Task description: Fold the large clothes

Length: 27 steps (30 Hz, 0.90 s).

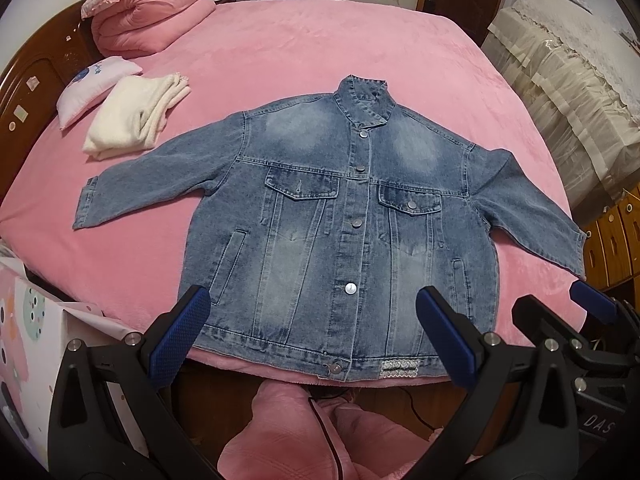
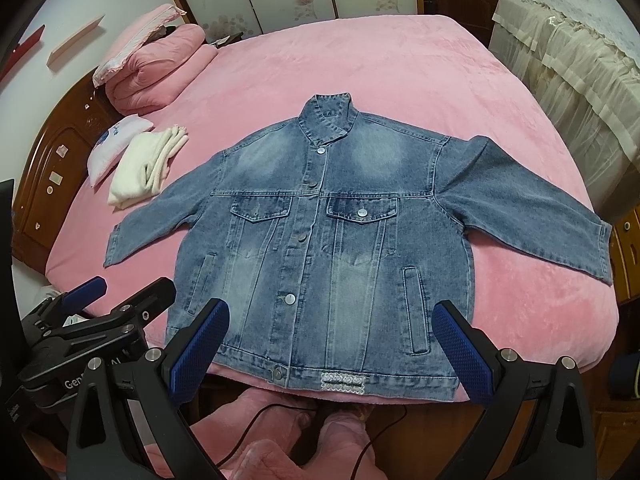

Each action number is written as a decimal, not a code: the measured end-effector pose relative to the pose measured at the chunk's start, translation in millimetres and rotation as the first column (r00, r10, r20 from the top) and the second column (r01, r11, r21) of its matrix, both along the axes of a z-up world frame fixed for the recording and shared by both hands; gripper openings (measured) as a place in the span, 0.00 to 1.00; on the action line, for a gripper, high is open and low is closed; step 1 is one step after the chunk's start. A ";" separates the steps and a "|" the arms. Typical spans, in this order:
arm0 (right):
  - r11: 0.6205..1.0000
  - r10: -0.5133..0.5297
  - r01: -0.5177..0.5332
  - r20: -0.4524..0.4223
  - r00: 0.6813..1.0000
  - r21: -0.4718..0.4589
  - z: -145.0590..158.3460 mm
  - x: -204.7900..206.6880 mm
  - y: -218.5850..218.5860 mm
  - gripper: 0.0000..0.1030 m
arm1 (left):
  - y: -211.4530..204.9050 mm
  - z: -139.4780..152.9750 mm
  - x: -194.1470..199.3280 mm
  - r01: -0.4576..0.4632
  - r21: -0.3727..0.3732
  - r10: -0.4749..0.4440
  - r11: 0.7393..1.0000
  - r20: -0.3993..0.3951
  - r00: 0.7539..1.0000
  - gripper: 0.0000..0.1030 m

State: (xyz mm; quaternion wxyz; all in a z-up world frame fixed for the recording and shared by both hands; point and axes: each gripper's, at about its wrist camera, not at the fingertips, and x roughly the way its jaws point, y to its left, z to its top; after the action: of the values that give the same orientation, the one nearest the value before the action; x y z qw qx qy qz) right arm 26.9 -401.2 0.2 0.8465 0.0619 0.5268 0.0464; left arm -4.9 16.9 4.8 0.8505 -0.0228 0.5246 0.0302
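A faded blue denim jacket [image 1: 340,216] [image 2: 332,240] lies flat and buttoned on the pink bed, front up, collar away from me, both sleeves spread outward. Its hem reaches the near bed edge. My left gripper [image 1: 316,324] hovers open above the hem, nothing between its blue pads [image 1: 180,332]. My right gripper [image 2: 332,340] is also open over the hem, a little right of the button placket. Each gripper shows in the other's view: the right one [image 1: 560,320] at far right, the left one [image 2: 108,300] at lower left.
The pink bed cover [image 1: 320,48] stretches far beyond the jacket. A folded cream garment [image 1: 136,120], a small pillow [image 1: 92,88] and a rolled pink quilt [image 1: 152,12] sit at the back left by the wooden headboard. A lace-covered cabinet [image 1: 568,80] stands right. Pink-trousered legs [image 2: 328,440] stand below.
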 end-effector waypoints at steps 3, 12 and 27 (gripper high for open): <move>1.000 0.001 -0.001 0.001 1.000 0.001 -0.4 -0.1 0.1 0.99 | 0.0 0.0 -0.3 0.000 0.001 0.000 1.000 0.000 1.000 0.99; 1.000 0.003 -0.003 0.001 1.000 -0.002 0.9 0.2 2.2 0.99 | 1.3 1.1 -0.6 -0.004 0.000 0.004 1.000 0.003 1.000 0.99; 1.000 0.013 -0.013 -0.005 1.000 -0.003 0.1 6.2 5.1 0.99 | 7.4 0.2 1.6 -0.021 -0.002 0.021 1.000 -0.006 1.000 0.99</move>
State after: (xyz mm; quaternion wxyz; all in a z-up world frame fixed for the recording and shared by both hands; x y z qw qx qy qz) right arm 33.1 -396.2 0.3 0.8448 0.0572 0.5296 0.0510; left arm -3.2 24.2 4.9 0.8487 -0.0291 0.5267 0.0389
